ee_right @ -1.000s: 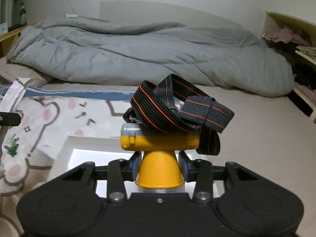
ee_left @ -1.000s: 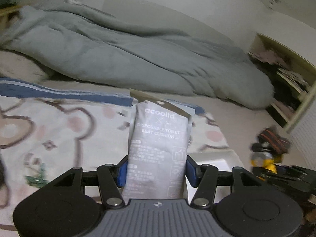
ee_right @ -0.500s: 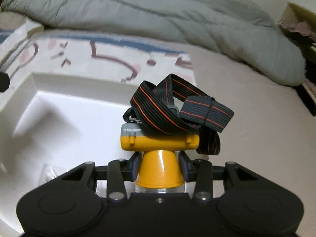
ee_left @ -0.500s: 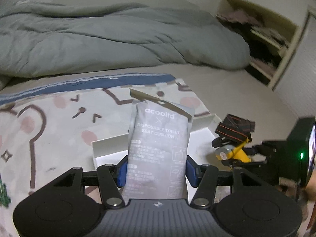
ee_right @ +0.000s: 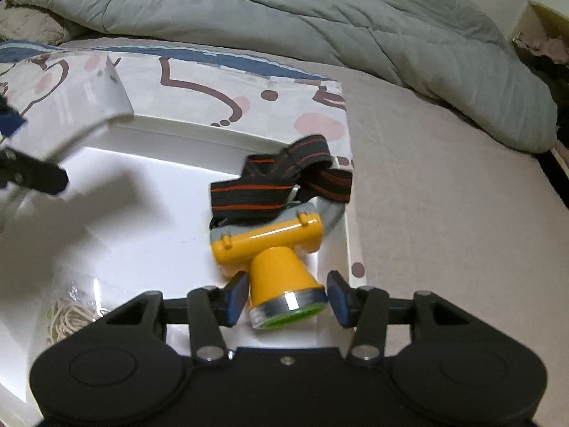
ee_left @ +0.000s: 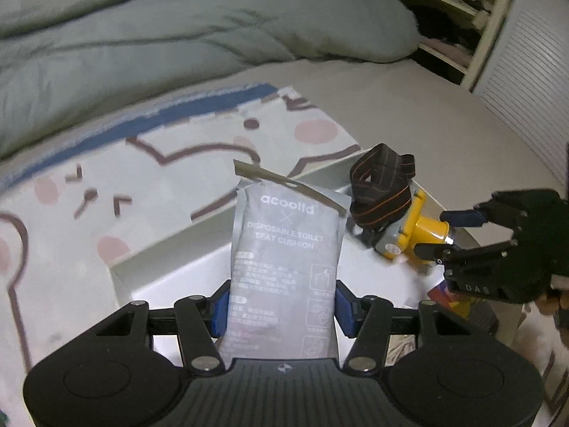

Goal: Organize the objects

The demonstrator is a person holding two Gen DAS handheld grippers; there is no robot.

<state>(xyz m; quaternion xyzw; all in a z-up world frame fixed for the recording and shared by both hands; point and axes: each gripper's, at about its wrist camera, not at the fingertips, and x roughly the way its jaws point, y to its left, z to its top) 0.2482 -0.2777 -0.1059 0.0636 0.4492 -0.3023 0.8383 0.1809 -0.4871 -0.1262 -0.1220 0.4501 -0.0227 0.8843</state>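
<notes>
Bedroom scene: a bed (ee_right: 444,195) with a plain beige sheet carried a rumpled grey duvet (ee_left: 177,35) along its far side and a cartoon-print blanket (ee_left: 71,185) nearer the cameras. On the blanket sat a shallow white tray (ee_right: 142,206), its right rim close to the blanket's edge, with bare sheet beyond. Open shelves (ee_left: 458,7) stacked with clothes stood at the far right.

A yellow headlamp (ee_right: 281,245) with a black, orange-striped strap lay in the tray's right part. The right claw (ee_right: 286,297) straddled its lens end, jaws opening, the pads just clear of the lamp. The left claw (ee_left: 281,304) was clenched on a grey packet of toilet seat covers (ee_left: 284,259), held upright above the tray's left half. A small clear bag of string (ee_right: 71,313) lay in the tray's near left corner.
</notes>
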